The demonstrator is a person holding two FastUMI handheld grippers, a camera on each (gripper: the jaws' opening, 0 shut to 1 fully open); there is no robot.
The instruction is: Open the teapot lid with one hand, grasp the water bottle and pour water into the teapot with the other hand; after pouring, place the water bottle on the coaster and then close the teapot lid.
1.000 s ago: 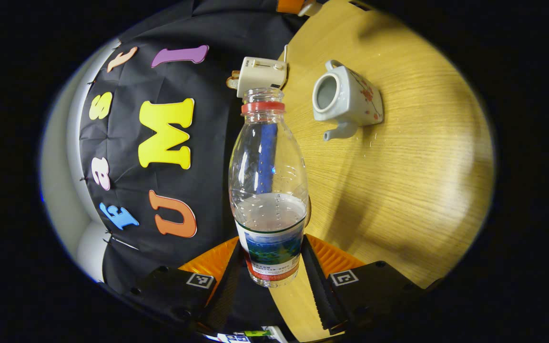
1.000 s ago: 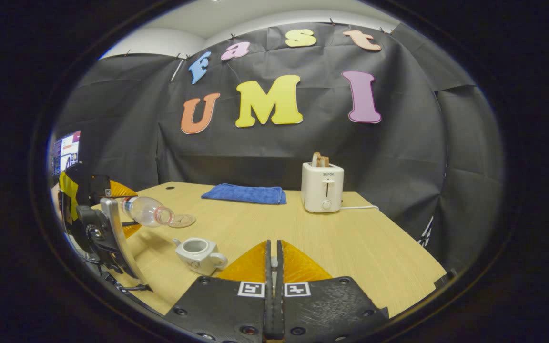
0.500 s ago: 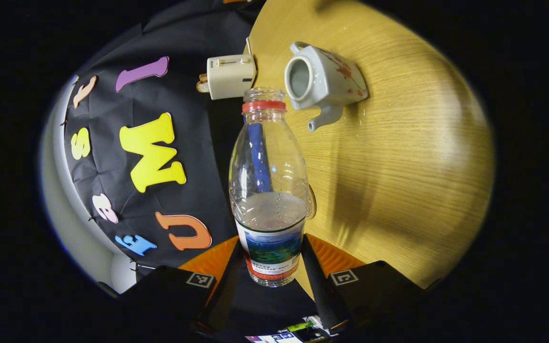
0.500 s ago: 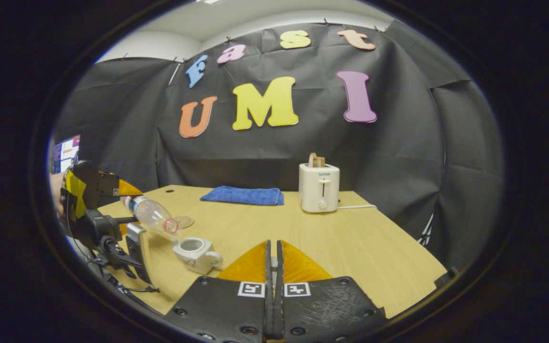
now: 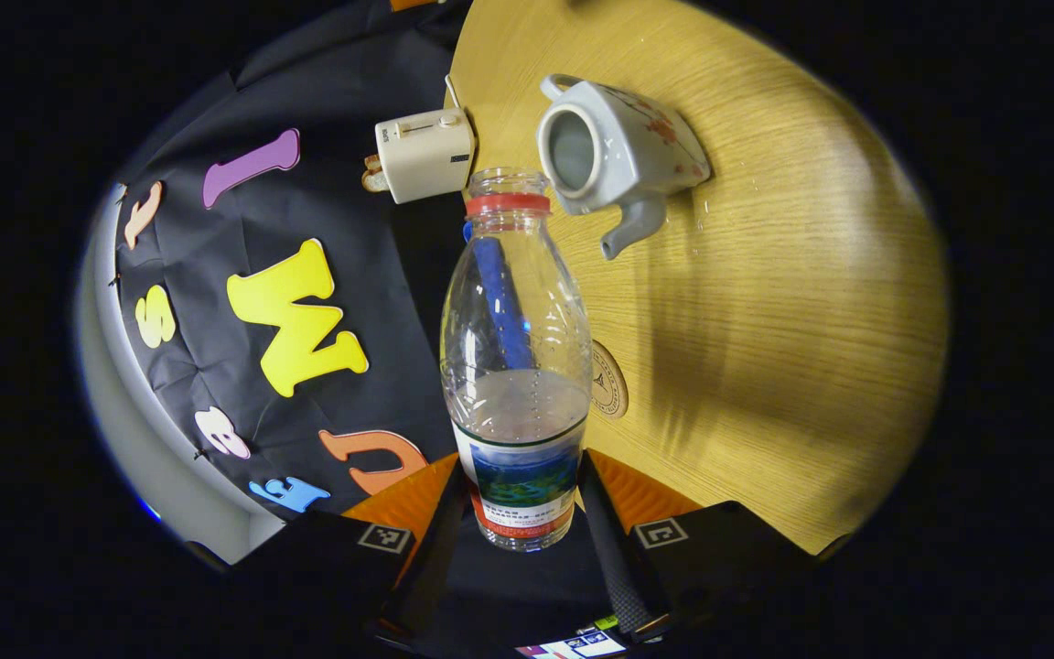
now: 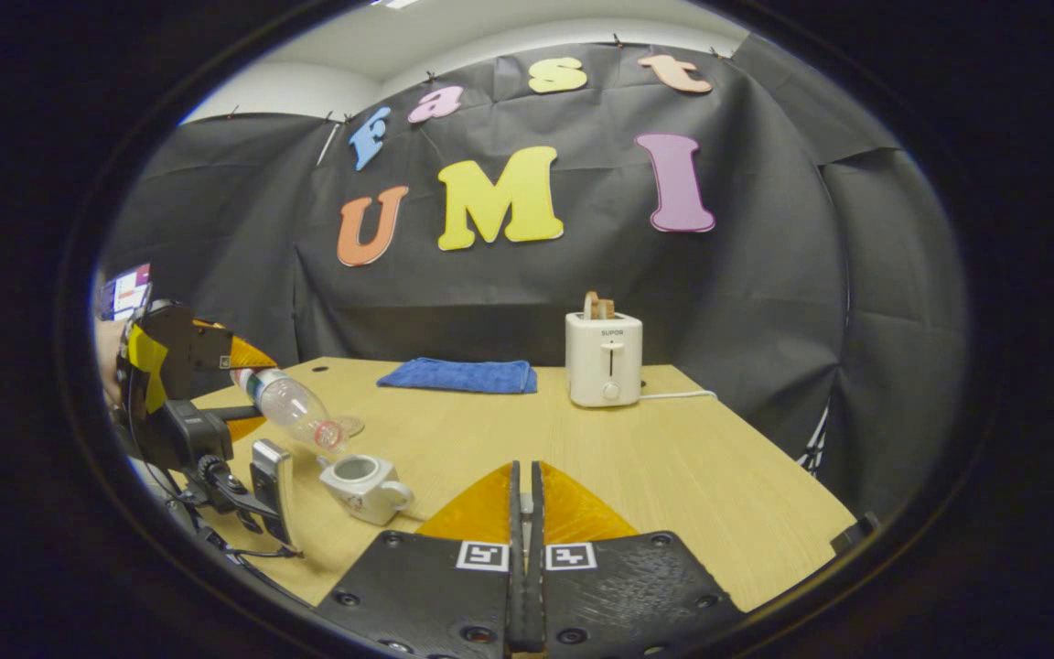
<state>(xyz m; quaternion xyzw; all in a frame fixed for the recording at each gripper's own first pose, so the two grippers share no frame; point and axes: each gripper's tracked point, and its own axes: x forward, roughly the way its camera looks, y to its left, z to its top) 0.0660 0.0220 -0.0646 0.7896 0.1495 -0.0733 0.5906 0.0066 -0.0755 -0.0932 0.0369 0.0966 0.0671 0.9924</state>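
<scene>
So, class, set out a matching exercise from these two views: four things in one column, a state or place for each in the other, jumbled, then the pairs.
Things:
1. water bottle
2. teapot
3. toaster
4. blue towel

States:
A. lying flat at the table's far edge
B. lid off, opening bare
C. tilted, uncapped, held in the left tongs
D. bread sticking out on top

Pairs: 1-C, 2-B, 3-D, 4-A
</scene>
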